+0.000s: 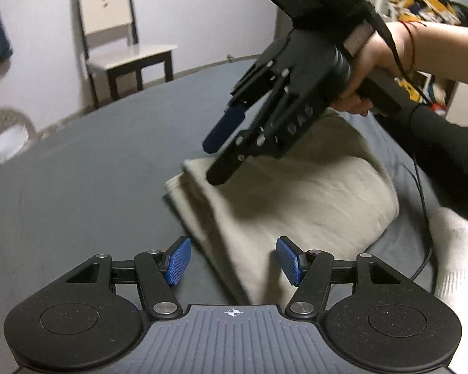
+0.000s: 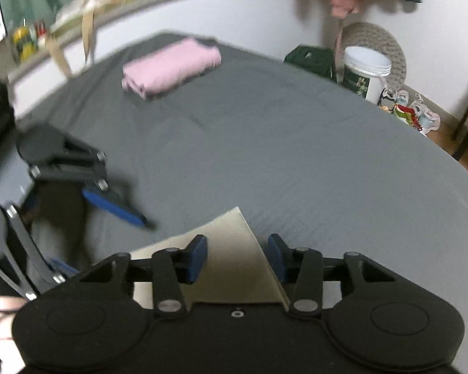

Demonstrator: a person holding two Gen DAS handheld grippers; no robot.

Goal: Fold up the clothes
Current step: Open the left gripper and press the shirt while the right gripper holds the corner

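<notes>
A folded beige garment (image 1: pixel 280 199) lies on the grey bed sheet (image 1: pixel 78 171), its layered edges facing left. My left gripper (image 1: pixel 234 260) is open just above the garment's near edge, blue pads on either side of the fold and gripping nothing. A hand holds my right gripper (image 1: pixel 217 159) above the garment's far left corner, tilted down and open. In the right wrist view, the right gripper (image 2: pixel 237 258) is open over a corner of the beige garment (image 2: pixel 230 227). The left gripper (image 2: pixel 90 237) appears blurred at the left. A folded pink garment (image 2: pixel 171 65) lies at the far side.
A chair (image 1: pixel 121 46) stands by the wall beyond the bed. A white jar (image 2: pixel 366 71), a woven basket, a green crate (image 2: pixel 310 57) and shoes (image 2: pixel 411 115) sit on the floor to the right. A white-socked foot (image 1: pixel 452 249) and a black cable (image 1: pixel 421 187) are beside the garment.
</notes>
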